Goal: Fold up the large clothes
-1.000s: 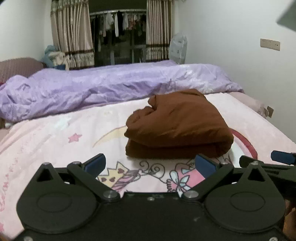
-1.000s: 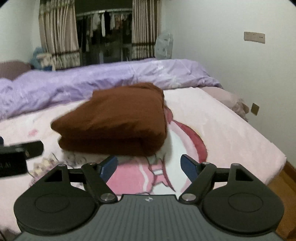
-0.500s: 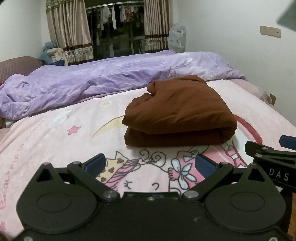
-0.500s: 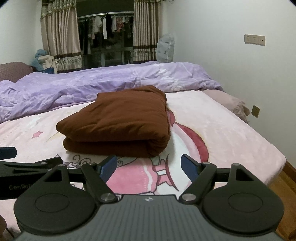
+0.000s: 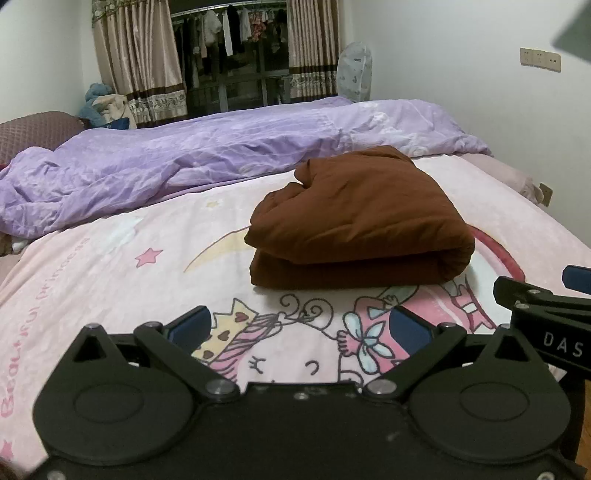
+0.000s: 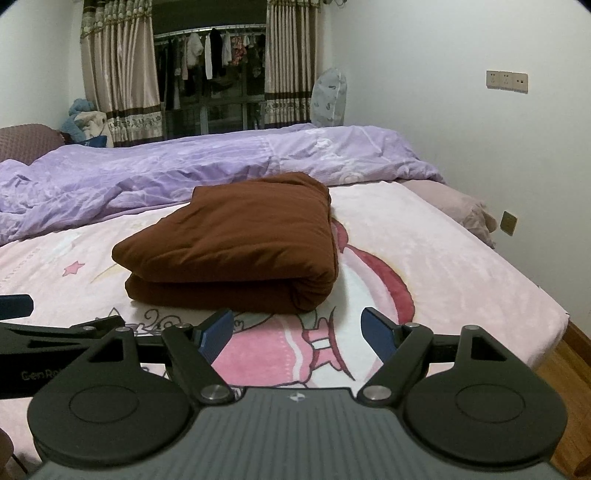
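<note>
Brown garment folded on the bed, both our grippers empty and clear of it.

The folded brown garment point(image 5: 358, 218) lies on the pink cartoon blanket point(image 5: 110, 258), ahead of us, its long axis running across our view and the rounded fold to the right. Our left gripper point(image 5: 301, 326) and right gripper point(image 6: 297, 332) both stand wide apart, holding nothing, just short of its near edge. We judge the right one slightly nearer to the fold.

The right claw point(image 5: 576, 278) is cut off by the picture's right edge in the left wrist view. Behind the purple duvet point(image 5: 221, 162), the hanging clothes point(image 5: 236, 29) are too small to tell apart.
</note>
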The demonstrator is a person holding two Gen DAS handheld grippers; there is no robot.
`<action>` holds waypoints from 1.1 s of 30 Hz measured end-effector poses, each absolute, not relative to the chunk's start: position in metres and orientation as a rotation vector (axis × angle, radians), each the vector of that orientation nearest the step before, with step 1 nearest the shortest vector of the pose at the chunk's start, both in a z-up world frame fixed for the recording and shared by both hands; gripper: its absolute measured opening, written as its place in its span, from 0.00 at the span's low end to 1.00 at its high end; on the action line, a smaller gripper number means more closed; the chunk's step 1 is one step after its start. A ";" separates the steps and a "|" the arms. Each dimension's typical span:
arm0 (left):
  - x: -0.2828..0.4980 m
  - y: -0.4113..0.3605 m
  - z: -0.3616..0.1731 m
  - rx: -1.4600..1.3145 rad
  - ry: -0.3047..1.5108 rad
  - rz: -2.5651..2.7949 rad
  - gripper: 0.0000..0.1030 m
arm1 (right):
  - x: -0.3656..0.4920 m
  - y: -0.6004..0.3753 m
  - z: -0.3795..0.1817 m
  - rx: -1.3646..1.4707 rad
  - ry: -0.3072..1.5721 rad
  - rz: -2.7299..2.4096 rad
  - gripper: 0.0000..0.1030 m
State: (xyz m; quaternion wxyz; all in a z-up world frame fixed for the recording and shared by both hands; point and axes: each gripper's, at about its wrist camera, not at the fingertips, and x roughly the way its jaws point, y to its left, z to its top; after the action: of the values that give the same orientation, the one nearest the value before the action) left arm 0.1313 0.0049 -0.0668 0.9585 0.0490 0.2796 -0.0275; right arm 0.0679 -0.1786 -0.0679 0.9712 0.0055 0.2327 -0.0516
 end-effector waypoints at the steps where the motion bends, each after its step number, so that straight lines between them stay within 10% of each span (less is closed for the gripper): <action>1: 0.131 0.005 -0.066 0.099 0.567 -0.056 1.00 | 0.068 -0.178 -0.068 0.010 0.471 -0.105 0.89; 33: 0.127 0.006 -0.068 0.105 0.576 -0.056 1.00 | 0.068 -0.180 -0.068 0.009 0.470 -0.108 0.90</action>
State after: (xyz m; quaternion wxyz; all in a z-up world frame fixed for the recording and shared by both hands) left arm 0.1273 0.0059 -0.0677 0.9570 0.0516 0.2840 -0.0276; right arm 0.0677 -0.1796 -0.0680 0.9711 0.0046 0.2327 -0.0534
